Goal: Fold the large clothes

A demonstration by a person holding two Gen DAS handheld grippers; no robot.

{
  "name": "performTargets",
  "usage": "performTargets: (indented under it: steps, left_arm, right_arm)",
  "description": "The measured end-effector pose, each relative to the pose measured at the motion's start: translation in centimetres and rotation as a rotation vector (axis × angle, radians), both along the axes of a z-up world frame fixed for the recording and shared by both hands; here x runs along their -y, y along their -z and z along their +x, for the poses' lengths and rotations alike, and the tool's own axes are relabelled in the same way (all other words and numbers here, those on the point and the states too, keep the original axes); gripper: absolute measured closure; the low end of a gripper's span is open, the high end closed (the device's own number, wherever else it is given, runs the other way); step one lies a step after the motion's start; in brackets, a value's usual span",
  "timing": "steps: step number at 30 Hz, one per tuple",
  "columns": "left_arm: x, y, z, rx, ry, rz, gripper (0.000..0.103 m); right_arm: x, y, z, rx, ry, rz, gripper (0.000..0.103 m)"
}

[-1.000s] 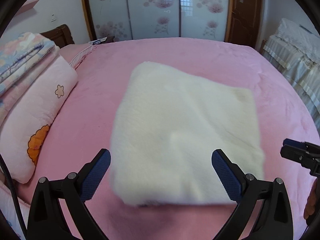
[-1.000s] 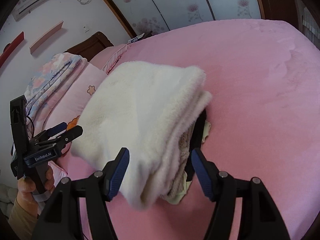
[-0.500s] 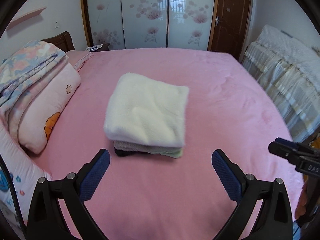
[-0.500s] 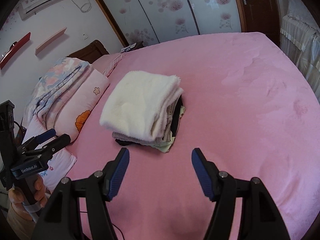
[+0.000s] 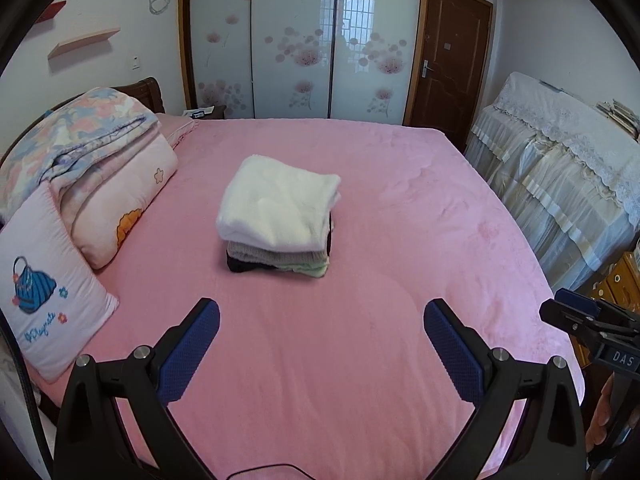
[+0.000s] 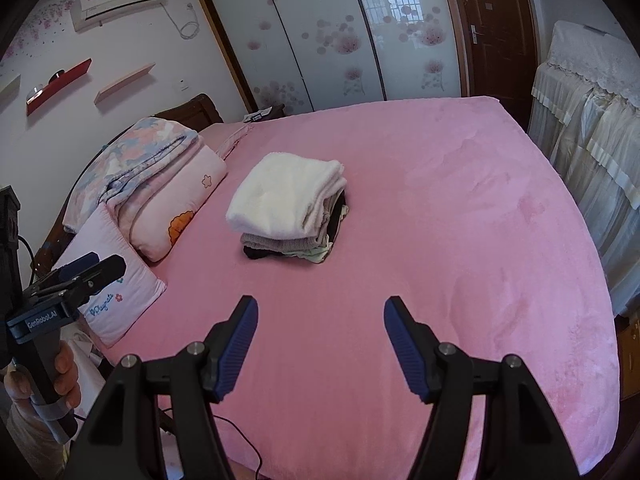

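A: Where's the laundry?

B: A stack of folded clothes [image 5: 280,220], topped by a fluffy white plush garment [image 6: 286,200], sits mid-bed on the pink fleece bed cover [image 5: 360,360], at twelve o'clock from both tongs.

A: Tongs?

B: Left tongs [image 5: 322,346] and right tongs [image 6: 320,342] gape wide, holding nothing.

A: Any difference between views?

B: Only the right view shows the white wall air conditioner [image 6: 120,2].

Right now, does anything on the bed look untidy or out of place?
Only slightly: in the clothes stack, the black garment and pale green one poke out beneath the white fleece.
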State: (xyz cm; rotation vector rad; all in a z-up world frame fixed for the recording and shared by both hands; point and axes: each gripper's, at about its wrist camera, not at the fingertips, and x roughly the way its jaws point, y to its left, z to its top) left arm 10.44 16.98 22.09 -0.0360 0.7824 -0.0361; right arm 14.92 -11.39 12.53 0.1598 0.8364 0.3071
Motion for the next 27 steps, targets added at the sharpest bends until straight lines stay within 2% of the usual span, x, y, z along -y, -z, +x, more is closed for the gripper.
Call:
performTargets:
  steps: [6, 11, 15, 27]
  left_arm:
    - [2.8, 3.2, -4.8, -0.025, 0.006, 0.001, 0.001]
    - [4.8, 4.6, -8.3, 0.010, -0.001, -0.004, 0.001]
    - [6.3, 5.4, -10.9, 0.033, -0.011, -0.008, 0.001]
    - [10.1, 10.2, -15.6, 0.071, -0.014, 0.094, 0.001]
  right_arm:
    - [1.3, 2.2, -4.7, -0.006, -0.008, -0.034, 0.037]
    - [2.3, 3.7, -8.0, 0.002, -0.005, -0.024, 0.037]
    - [2.7, 4.5, -10.3, 0.044, 0.021, -0.046, 0.037]
    - [3.0, 8.9, -15.1, 0.108, 0.119, -0.030, 0.037]
